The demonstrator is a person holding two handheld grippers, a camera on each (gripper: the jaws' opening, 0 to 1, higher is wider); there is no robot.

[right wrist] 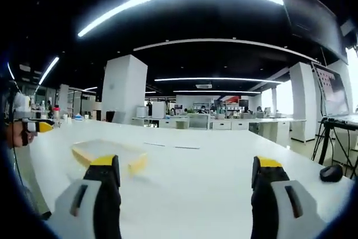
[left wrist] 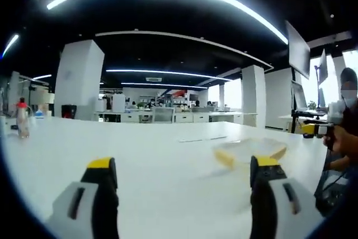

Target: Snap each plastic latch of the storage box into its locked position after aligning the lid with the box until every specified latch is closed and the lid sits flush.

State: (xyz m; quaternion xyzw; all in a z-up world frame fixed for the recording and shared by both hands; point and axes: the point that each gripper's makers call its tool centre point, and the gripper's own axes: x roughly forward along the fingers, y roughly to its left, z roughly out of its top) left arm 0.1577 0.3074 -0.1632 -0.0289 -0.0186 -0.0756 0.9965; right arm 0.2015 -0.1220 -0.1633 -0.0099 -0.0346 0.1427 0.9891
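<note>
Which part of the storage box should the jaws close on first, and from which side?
Likely a yellow latch at the rim. The storage box lies low and flat on the white table, its lid on. The left gripper and right gripper are both open; the box lies between them, so come level from each side.

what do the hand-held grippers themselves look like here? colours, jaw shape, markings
Both match. The left hand-held gripper has two chunky jaws: black inner faces, yellow caps on the tips, light grey outer shells each with a dark slot. The right hand-held gripper is built the same way: yellow-capped black jaws, grey slotted shells. No printed markings or cables are legible on either.
</note>
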